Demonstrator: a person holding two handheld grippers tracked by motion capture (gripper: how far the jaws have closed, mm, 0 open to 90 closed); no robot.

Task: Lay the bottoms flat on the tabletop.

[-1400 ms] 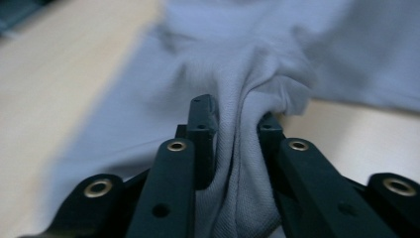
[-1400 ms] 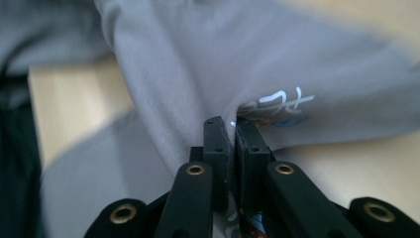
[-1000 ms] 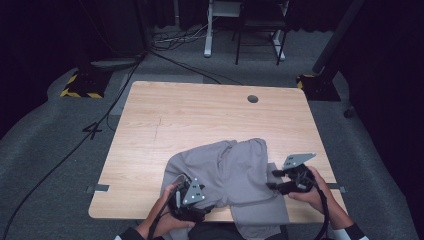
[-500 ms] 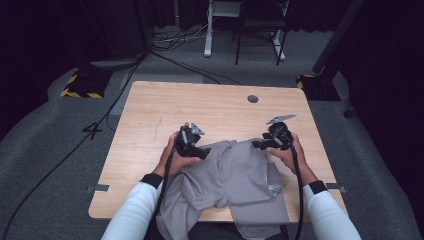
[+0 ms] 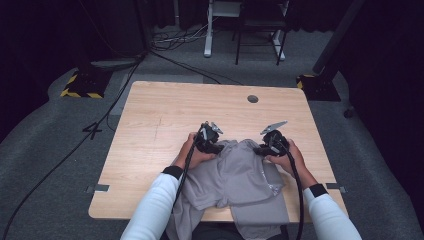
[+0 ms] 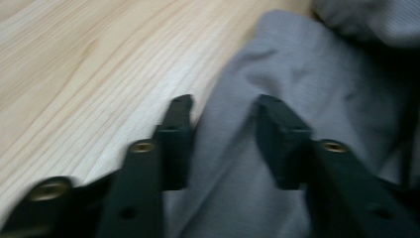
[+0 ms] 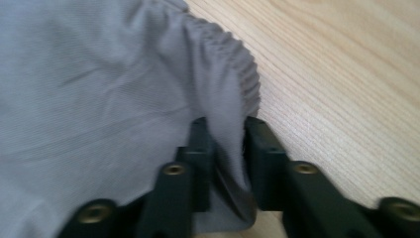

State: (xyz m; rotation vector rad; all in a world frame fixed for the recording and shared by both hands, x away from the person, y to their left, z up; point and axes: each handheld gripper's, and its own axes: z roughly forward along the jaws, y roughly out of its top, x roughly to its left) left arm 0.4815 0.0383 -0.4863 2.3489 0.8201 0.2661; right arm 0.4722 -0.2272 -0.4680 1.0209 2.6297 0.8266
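We had dragged the grey garment (image 5: 235,175) up the desk (image 5: 165,110), right gripper (image 7: 225,124) clenched on its hem, left gripper (image 6: 223,106) released, leaving spreading.

I saw a plain grey garment (image 5: 240,175), black grippers, a pale wood-grain table (image 5: 165,115), white sleeves (image 5: 155,205), dark grey carpet (image 5: 50,170).

Light wooden table (image 5: 165,115), a crumpled grey garment (image 5: 235,180) on its near half, apparently overhanging the near edge.
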